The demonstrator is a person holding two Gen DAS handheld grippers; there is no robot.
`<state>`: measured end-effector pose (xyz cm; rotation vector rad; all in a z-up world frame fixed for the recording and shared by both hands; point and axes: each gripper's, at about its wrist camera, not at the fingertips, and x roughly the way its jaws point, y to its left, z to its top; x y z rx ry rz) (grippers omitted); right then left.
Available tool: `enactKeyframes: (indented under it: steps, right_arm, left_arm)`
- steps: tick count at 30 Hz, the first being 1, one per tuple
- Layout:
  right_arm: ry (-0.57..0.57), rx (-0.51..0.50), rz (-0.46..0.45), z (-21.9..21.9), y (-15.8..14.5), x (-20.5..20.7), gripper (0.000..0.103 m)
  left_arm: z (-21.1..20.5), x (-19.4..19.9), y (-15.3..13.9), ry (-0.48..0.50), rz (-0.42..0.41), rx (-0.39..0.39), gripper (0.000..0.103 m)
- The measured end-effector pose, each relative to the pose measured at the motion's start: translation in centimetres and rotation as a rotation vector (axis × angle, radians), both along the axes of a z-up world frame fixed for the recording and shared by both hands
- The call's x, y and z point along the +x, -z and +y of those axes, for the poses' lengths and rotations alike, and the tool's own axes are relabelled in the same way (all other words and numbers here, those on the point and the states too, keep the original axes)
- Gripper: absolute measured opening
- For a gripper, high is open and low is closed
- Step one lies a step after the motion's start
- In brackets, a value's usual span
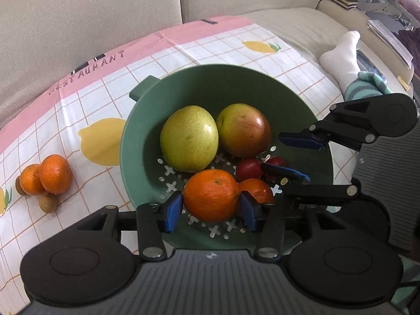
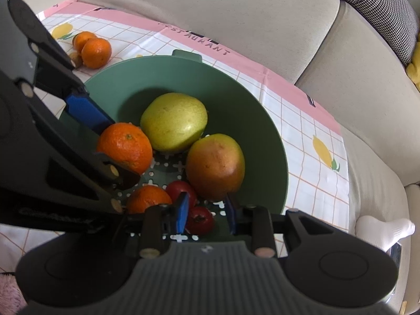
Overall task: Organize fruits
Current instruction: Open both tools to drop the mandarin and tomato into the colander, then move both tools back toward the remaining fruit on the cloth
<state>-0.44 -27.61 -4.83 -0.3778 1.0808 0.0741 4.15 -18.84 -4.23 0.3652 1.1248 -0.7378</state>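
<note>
Your left gripper [image 1: 210, 210] points steeply down into the green colander bowl [image 1: 136, 131], its jaws apart around a large orange [image 1: 211, 195] that sits on the perforated floor. The blue pads [image 1: 172, 211] stand just beside the orange's skin on either side, and nothing shows them squeezing it. Your right gripper [image 2: 206, 212] reaches into the same bowl from the other side with its jaws drawn as narrow as they go. A small red fruit [image 2: 199, 219] shows in the slot between its pads, touching the left one, but you cannot tell from here whether it is pinched. A second small red fruit [image 2: 181, 189] lies just beyond it, next to a smaller orange [image 2: 148, 198] that is tucked against the large one. Further back in the bowl a green pear [image 1: 189, 139] and a rounder red-and-green fruit [image 1: 244, 130] rest side by side, touching. The bowl stands on a checked cloth [image 1: 236, 44] with lemon prints and a pink border, spread over a beige sofa [image 1: 92, 13]. Outside the bowl, well to its left in the left wrist view, two mandarins [image 1: 46, 174] lie pressed together on the cloth with a couple of small brown fruits [image 1: 48, 203] against them. A foot in a white sock [image 1: 344, 60] rests beyond the cloth's far right edge.
</note>
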Motion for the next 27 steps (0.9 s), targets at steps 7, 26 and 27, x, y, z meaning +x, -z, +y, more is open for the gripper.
enactKeyframes:
  steps: [7,26,27]
  right_arm:
    - [0.003,-0.002,-0.002,0.0,-0.2,0.2,0.027]
    - [0.057,0.022,0.038,0.0,0.4,0.3,0.037]
    - [0.059,0.017,0.032,0.1,0.3,0.2,0.039]
  left_arm:
    - [2.0,-0.1,-2.9,-0.078,-0.053,-0.050,0.062]
    - [8.0,0.7,-4.1,-0.280,-0.076,-0.063,0.062]
    - [8.1,0.6,-4.1,-0.283,-0.076,-0.063,0.062]
